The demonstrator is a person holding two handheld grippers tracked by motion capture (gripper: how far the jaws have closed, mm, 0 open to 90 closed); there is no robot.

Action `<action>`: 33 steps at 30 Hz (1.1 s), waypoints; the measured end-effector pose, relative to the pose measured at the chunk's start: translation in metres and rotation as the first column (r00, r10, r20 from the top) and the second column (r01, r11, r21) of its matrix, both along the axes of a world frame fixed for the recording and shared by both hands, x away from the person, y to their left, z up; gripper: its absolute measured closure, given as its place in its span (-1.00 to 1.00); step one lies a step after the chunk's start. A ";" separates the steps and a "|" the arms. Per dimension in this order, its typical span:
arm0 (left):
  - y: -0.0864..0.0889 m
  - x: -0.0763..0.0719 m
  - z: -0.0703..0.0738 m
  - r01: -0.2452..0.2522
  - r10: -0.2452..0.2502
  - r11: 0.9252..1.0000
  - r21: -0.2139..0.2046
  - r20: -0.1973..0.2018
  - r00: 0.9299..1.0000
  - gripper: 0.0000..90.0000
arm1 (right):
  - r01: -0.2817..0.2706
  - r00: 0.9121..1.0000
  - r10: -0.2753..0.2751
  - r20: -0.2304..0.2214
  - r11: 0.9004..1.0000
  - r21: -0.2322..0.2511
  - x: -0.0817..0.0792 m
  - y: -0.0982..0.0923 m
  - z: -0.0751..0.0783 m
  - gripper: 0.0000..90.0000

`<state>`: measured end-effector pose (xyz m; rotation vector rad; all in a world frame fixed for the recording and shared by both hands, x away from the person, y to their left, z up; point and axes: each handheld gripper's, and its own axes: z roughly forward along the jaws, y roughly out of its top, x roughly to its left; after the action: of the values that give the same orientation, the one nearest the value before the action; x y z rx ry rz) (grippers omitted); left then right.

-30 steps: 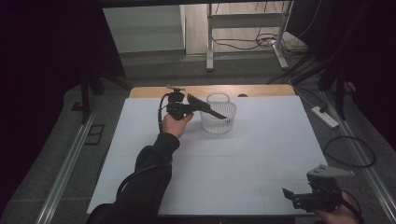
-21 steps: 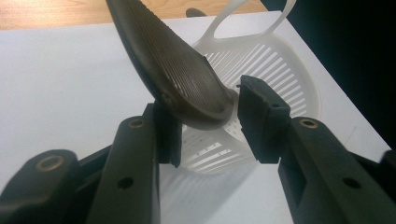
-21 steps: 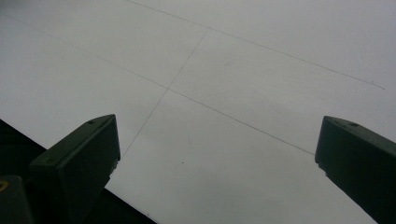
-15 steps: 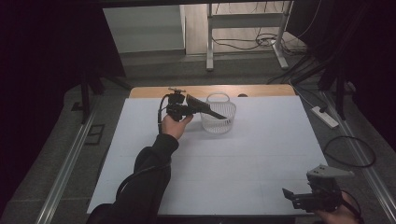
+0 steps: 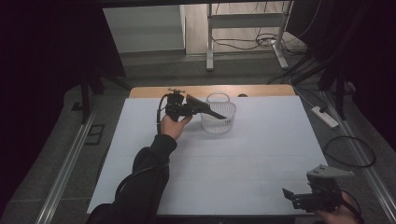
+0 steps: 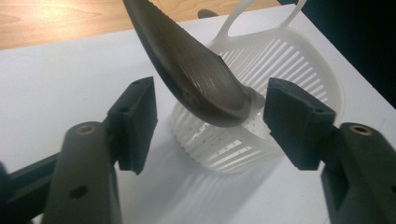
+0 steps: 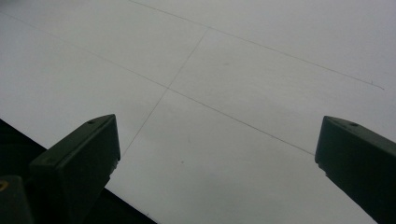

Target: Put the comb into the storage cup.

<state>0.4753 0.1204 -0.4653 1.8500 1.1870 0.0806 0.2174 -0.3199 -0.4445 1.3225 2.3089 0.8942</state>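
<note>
Basket (image 6: 299,70): white slotted plastic; dark ribbed scoop (image 6: 196,74).

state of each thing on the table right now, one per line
dark ribbed tool: tilted, lower end resting on the basket's rim, clear of both pads
white slotted basket: upright, handle up
left hand-held gripper: open, jaws have just been opening, tool between them
right hand-held gripper: open, nothing between the jaws

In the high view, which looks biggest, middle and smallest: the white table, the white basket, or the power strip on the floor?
1. White table, by far the biggest.
2. White basket.
3. Power strip, smallest, though it lies lower down on the floor, so that is less sure.
</note>
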 end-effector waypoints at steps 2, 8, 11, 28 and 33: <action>-0.001 -0.001 0.000 0.002 -0.003 1.000 0.017 0.009 1.000 -0.33 | 0.000 1.000 0.000 0.001 1.000 -0.001 0.000 0.000 0.000 -0.99; -0.001 -0.003 0.002 0.006 -0.006 0.999 0.039 0.020 1.000 -0.61 | 0.000 1.000 0.000 0.001 1.000 -0.001 0.000 0.000 0.000 -0.99; 0.002 -0.004 0.002 0.013 -0.014 1.000 0.017 0.018 1.000 -0.71 | -0.001 1.000 0.001 0.001 1.000 0.000 0.000 0.000 0.000 -0.99; 0.015 -0.017 0.010 0.063 -0.068 0.995 0.076 0.063 0.996 -0.91 | 0.005 1.000 -0.004 -0.009 1.000 0.031 0.001 -0.003 0.000 -1.00; 0.018 -0.024 0.010 0.068 -0.074 0.995 0.073 0.082 0.994 -0.94 | -0.001 1.000 0.002 -0.008 1.000 0.028 0.001 -0.002 0.000 -1.00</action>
<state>0.4515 0.1385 -0.4551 1.9292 1.0716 0.1612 0.2181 -0.3222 -0.4441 1.3384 2.3119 0.9271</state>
